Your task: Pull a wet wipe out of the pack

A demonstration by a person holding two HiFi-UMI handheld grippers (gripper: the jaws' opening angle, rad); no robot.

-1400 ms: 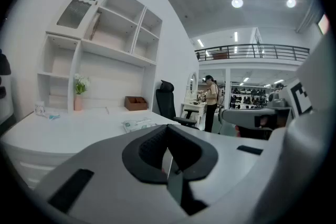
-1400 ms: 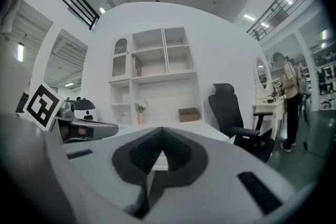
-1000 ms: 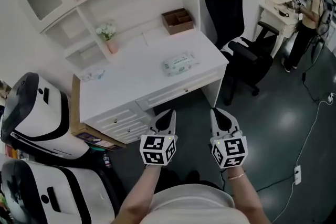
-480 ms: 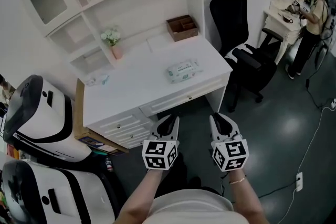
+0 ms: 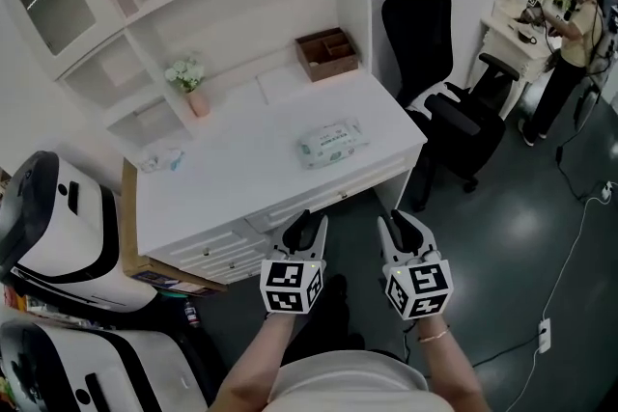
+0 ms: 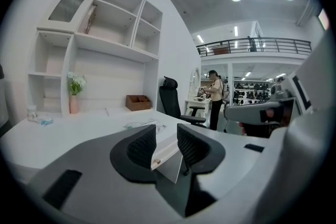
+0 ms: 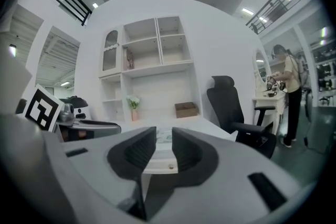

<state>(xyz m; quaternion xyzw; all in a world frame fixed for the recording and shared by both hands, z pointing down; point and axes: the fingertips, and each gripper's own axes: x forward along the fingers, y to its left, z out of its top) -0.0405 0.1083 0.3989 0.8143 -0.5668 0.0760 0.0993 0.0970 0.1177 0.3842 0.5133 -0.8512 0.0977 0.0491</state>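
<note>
The wet wipe pack (image 5: 333,143) lies flat on the white desk (image 5: 241,169), its print too small to read and its opening hard to make out, while the left gripper (image 5: 307,225) and right gripper (image 5: 399,222) hover well short of it, jaws narrowly parted, empty

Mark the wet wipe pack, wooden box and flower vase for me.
wet wipe pack (image 5: 333,143), head view, middle of its top face.
wooden box (image 5: 331,68), head view, its front wall.
flower vase (image 5: 199,103), head view, the pink vase body below the flowers.
</note>
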